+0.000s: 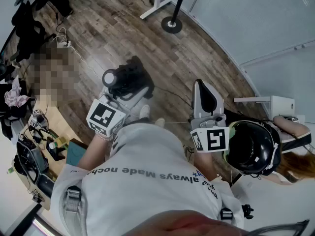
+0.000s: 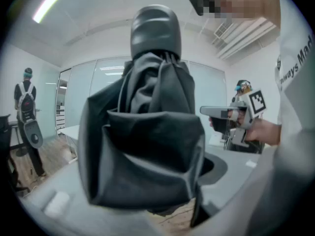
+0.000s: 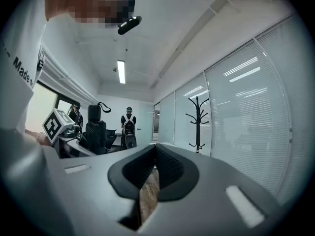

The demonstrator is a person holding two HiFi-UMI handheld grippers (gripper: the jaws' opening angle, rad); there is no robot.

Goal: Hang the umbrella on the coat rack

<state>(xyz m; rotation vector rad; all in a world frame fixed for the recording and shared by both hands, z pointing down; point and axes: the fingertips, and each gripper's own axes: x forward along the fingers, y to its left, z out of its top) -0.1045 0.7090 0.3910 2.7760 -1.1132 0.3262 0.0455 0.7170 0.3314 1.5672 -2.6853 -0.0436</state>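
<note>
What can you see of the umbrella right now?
The umbrella is a compact folding one, collapsed. Its matte black fabric is bunched in loose folds, and a smooth, rounded dark end sits on top in the left gripper view. The left hand-held gripper is closed on it and holds it in the air above the wood floor. Nothing else touches it.

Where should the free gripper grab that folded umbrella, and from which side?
Probably the rounded handle above the bunched fabric: bare, firm-looking, and clear of the left gripper clamped on the folded umbrella lower down. The right gripper could come from its own side.
</note>
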